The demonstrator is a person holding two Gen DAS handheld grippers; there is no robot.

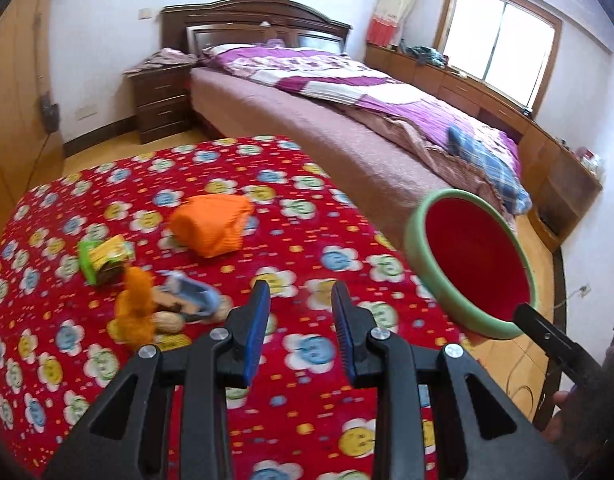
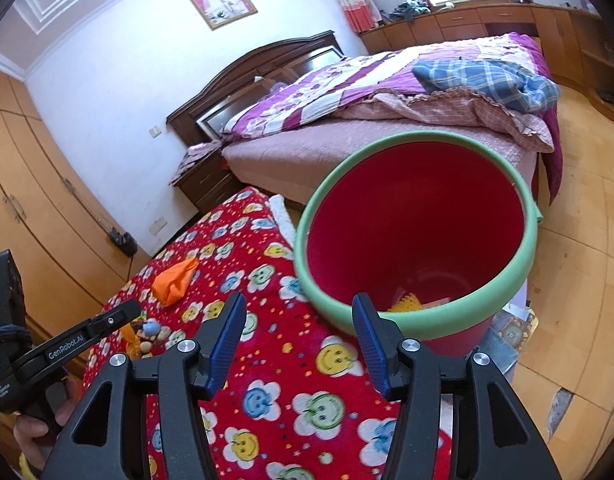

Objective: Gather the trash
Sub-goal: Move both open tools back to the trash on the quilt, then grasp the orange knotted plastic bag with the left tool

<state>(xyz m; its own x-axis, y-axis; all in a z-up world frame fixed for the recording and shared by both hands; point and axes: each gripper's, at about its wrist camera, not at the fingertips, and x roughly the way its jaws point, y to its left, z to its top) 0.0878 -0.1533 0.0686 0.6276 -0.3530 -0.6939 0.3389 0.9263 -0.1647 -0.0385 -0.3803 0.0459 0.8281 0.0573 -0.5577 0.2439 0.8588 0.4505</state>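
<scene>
In the left wrist view, the left gripper (image 1: pixel 301 304) hangs over the red flowered cloth (image 1: pixel 307 240), its jaws apart with nothing between them. Left of it lie an orange wrapper (image 1: pixel 211 226), a green packet (image 1: pixel 103 258) and peanuts (image 1: pixel 169 322). The red bin (image 1: pixel 473 264) stands to its right.

In the right wrist view, the right gripper (image 2: pixel 301 324) has its jaws released and empty just before the red bin (image 2: pixel 419 240), which holds some scraps (image 2: pixel 407 303).

Smooth plastic bin (image 2: pixel 419 240) – fuzzy printed cloth cover (image 1: pixel 307 208) – glossy wooden floor (image 2: pixel 579 280).

A home bedroom: a made bed (image 1: pixel 347 92) with dark wooden headboard (image 1: pixel 255 20), nightstand (image 1: pixel 163 100), wardrobes (image 2: pixel 31 184) (light wood), curtained window (image 1: pixel 503 36).
</scene>
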